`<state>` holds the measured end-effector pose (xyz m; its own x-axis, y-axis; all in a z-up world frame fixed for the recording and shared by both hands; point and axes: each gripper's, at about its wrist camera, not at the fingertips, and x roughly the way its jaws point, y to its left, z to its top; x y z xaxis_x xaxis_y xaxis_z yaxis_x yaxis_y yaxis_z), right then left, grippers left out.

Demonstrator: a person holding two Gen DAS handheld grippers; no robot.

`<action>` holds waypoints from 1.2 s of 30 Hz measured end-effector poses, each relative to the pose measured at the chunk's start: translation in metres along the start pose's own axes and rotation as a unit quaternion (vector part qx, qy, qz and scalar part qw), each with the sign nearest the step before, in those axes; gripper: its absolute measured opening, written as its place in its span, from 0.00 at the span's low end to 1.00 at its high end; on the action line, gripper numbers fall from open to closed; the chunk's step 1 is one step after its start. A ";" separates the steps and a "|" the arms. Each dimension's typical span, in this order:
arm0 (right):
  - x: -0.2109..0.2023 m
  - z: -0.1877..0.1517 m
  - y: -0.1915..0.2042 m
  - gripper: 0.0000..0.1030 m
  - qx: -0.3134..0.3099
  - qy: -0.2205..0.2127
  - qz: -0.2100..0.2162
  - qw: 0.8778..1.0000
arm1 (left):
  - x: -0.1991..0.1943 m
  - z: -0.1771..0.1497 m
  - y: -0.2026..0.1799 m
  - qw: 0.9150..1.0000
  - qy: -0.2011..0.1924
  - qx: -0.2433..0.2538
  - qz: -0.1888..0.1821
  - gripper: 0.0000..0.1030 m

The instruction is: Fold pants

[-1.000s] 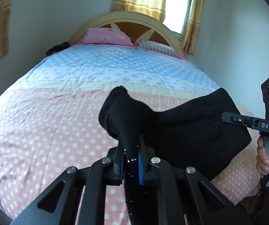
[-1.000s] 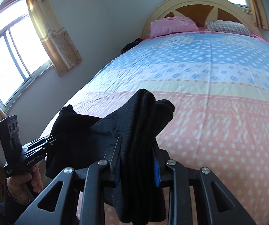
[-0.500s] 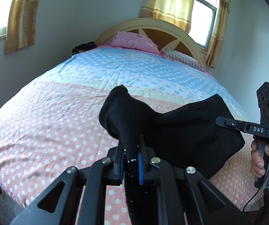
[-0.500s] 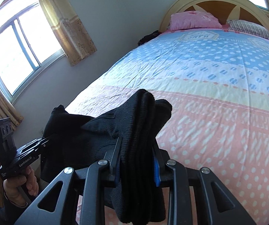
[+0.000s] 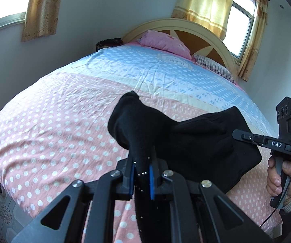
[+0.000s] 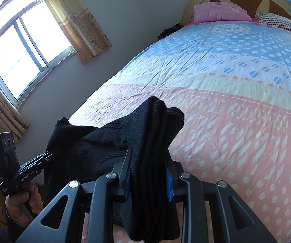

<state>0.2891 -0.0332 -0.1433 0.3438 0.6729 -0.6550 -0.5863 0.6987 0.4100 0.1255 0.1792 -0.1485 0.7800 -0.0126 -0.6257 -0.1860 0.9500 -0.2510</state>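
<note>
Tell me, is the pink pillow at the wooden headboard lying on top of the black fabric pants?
No, the pink pillow lies far up by the wooden headboard, while the black fabric pants hang between the two grippers.

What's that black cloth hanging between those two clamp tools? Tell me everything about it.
The black pants look like soft, fleecy knit. They hang slung between both tools above the foot of the bed. The left gripper pinches a thin edge; the right gripper clamps a thicker, layered bundle. Loose ends droop below each grip.

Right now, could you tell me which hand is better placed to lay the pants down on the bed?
Neither: left gripper and right gripper each clamp an end of the black pants, held over the bedspread.
</note>
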 end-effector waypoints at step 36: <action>-0.127 -0.074 -0.010 0.59 0.103 -0.116 -0.144 0.977 | -0.034 -0.046 0.027 0.990 -0.040 -0.059 0.126 0.84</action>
<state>0.1973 -0.1441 -0.1109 0.6442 0.4609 -0.6104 -0.2888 0.8855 0.3638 0.0664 0.1905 -0.1676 0.7437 0.2482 -0.6207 -0.4448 0.8769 -0.1823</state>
